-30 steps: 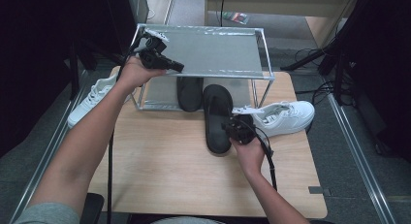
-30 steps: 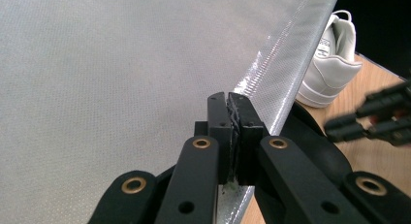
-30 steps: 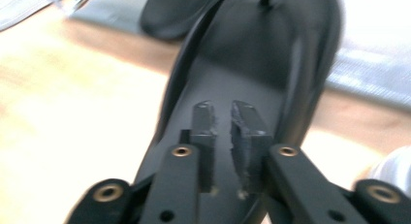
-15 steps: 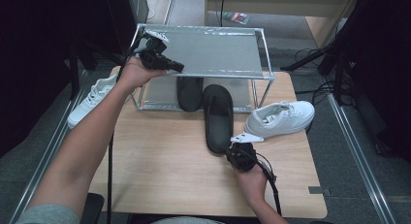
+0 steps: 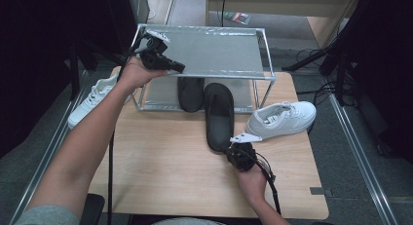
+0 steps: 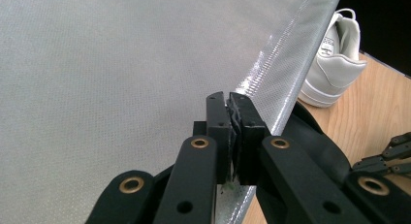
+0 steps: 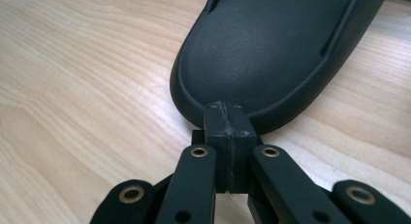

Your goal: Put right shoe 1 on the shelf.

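Right gripper [image 5: 237, 152], jaws closed and empty, has backed off to the black slide's [image 5: 218, 115] heel; left gripper [image 5: 165, 64], closed, stays above the rack [image 5: 214, 52].

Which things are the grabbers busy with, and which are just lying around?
Probably part of the job:
- black slipper, at the shut right gripper
- shoe rack, under the shut left gripper
- second black slipper, on the rack's lower shelf

Seemingly just lying about:
- white sneaker right of the rack
- other white sneaker left of it
- floor cables
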